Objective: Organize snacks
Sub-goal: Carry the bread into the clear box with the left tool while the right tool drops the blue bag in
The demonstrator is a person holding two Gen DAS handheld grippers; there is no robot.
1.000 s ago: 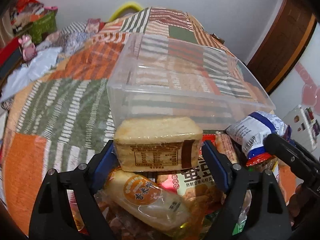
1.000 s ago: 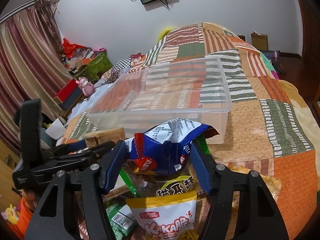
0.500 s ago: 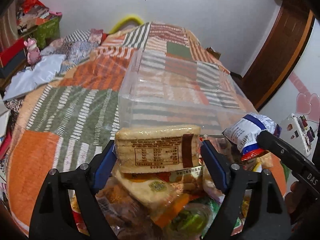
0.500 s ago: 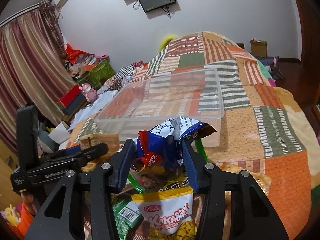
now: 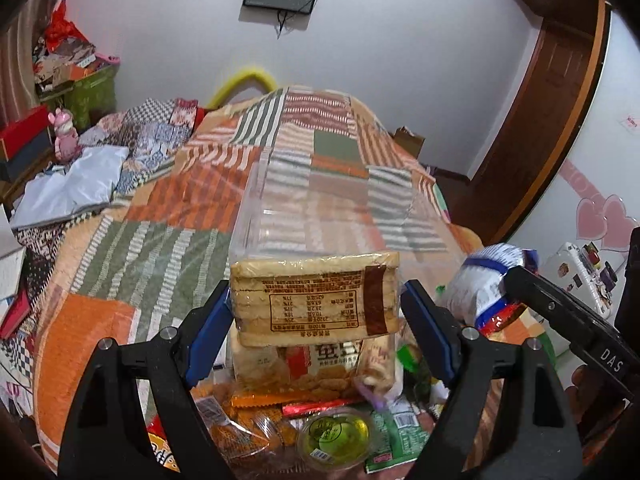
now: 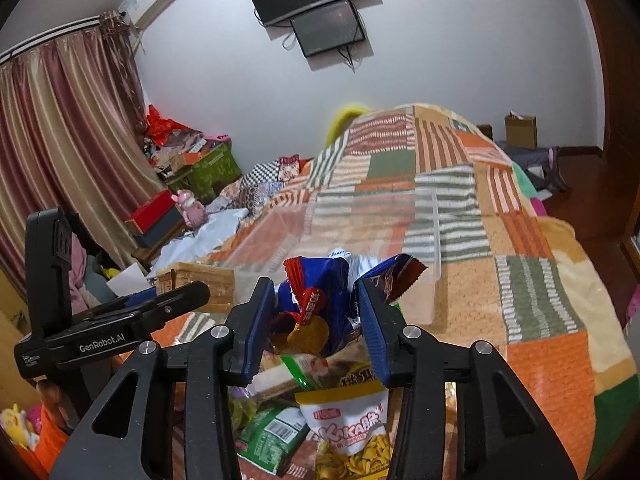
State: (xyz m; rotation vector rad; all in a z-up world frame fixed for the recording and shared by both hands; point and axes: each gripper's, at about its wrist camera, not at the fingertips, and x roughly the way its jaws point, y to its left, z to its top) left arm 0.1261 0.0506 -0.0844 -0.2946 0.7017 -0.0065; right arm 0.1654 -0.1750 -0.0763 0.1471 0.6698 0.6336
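- The left gripper (image 5: 316,312) was closed on a wide pack of bread slices (image 5: 314,294). The jaws stood far apart because the pack is wide, and both blue pads pressed its short ends so it would not slip.
- The right gripper (image 6: 316,320) had just been closing, and its jaws were closed partway on a blue and white snack bag (image 6: 340,284). The bag was squeezed at its middle, probably because it is soft and puffy.
- Both snacks were held up above the snack pile (image 5: 320,412), which lay at 6 o'clock under the jaws. A yellow chip bag (image 6: 348,428) and a small green cup (image 5: 334,436) were seen in it.
- The clear plastic box (image 5: 332,216) was placed at 12 o'clock, just past the held snacks, on the patchwork blanket (image 5: 120,256). Nothing was seen inside it.
- The snacks were likely lifted this way so they could be carried over the near wall and put in the box.
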